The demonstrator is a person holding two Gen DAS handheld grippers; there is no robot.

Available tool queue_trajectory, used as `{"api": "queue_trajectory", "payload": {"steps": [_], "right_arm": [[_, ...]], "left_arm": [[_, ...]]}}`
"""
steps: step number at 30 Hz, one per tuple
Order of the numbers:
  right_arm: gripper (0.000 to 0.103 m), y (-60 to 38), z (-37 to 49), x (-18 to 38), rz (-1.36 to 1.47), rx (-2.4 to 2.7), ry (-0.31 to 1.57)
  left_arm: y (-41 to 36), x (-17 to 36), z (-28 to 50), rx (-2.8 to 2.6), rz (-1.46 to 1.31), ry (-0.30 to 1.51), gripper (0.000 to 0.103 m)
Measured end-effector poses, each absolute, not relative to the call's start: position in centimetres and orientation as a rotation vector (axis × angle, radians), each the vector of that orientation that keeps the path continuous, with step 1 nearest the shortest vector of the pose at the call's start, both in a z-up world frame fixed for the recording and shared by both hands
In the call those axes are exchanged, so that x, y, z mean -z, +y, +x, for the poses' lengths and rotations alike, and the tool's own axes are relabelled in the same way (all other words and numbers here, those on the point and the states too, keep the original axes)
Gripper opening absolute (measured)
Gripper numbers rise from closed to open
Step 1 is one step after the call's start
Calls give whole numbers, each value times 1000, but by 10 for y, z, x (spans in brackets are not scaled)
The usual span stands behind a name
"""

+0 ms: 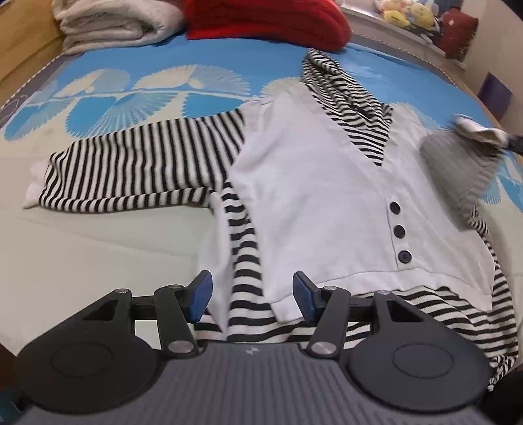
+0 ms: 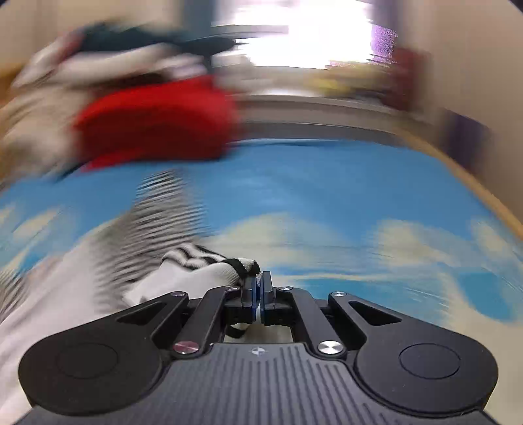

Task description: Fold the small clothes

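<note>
garment: small white button-front top with black-and-white striped sleeves [image 1: 313, 183] flat on blue-patterned bed cover [image 1: 163, 65] | left gripper [image 1: 251, 297]: jaws apart over hem | right gripper [image 2: 260, 287]: clamped on striped sleeve cuff [image 2: 228, 268]

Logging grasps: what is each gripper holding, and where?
Right gripper pinches the striped top by its sleeve cuff. Left gripper is open, holding nothing.

White top [image 1: 313, 183] with black-and-white striped sleeves [image 1: 130, 163], blue-and-cream bedsheet [image 1: 196, 62], red knit [image 1: 261, 23].
</note>
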State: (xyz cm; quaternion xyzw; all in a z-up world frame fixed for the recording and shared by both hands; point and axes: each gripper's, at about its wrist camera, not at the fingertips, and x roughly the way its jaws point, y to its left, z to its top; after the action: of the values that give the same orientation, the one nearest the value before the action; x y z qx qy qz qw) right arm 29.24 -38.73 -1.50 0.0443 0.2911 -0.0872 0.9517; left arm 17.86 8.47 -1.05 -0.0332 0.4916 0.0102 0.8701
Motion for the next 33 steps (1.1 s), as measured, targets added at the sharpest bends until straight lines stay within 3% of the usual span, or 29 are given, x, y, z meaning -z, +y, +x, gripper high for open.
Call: {"api": "queue_trajectory", "payload": {"steps": [4, 6, 9, 13, 16, 18, 22, 27, 33], "right_arm": [[4, -528, 257, 51, 203, 665, 636], [15, -581, 231, 79, 308, 833, 712], [15, -619, 196, 96, 482, 887, 701], [15, -610, 182, 85, 572, 643, 560], [31, -599, 192, 94, 682, 436, 557], [38, -602, 203, 114, 752, 417, 681], [38, -609, 206, 132, 683, 565, 815], [39, -580, 186, 85, 688, 544, 751], [39, -504, 179, 28, 596, 281, 819]], "left_arm": [[75, 12, 179, 2, -48, 1031, 60], [73, 14, 179, 5, -51, 1037, 60], [71, 14, 178, 10, -46, 1037, 60], [68, 16, 179, 15, -52, 1043, 60], [66, 19, 179, 25, -56, 1059, 60], [64, 23, 178, 26, -36, 1072, 60], [67, 28, 175, 20, -24, 1091, 60], [80, 28, 172, -6, -32, 1099, 60], [93, 31, 164, -26, -75, 1131, 60]]}}
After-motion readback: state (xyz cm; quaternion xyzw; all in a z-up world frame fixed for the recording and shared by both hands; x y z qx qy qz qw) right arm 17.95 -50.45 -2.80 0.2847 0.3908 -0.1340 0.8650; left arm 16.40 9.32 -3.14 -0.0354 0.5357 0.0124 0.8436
